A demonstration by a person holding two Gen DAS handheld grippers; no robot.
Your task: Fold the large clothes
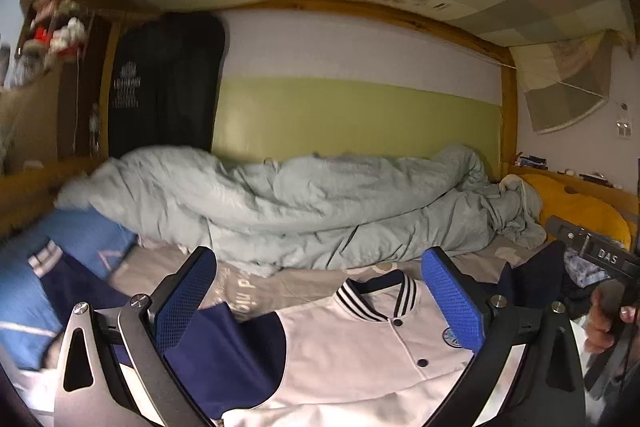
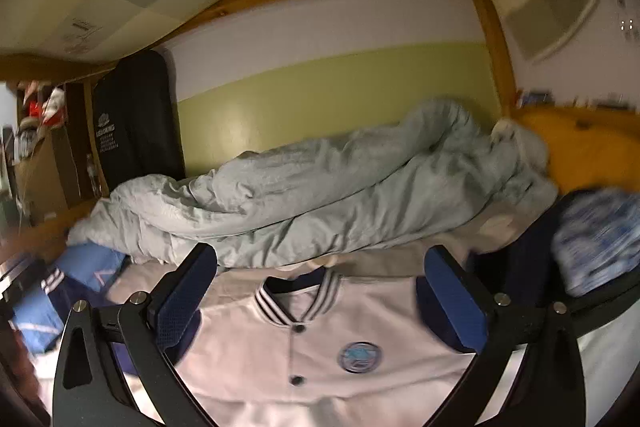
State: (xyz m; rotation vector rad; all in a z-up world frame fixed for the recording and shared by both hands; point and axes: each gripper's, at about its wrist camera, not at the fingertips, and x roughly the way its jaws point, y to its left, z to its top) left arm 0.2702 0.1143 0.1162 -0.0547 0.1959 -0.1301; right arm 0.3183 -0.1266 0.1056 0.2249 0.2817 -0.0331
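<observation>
Right wrist: jacket (image 2: 320, 359) collar toward duvet (image 2: 320, 195)

the jacket (image 2: 320, 359) lies flat on the bed (image 1: 280, 283), front up, collar (image 2: 298, 297) toward the wall (image 2: 320, 91). behind the jacket, a bunched duvet (image 2: 320, 187) runs along the wall from left to right. left of the jacket lies a pillow (image 1: 76, 239), its far end under the duvet. a sleeve (image 1: 224, 355) extends from the jacket's left side toward the pillow. at the right end of the bed, a cushion (image 1: 580, 207) sits beside the duvet. a garment bag (image 1: 164, 87) hangs at the far left corner.
</observation>
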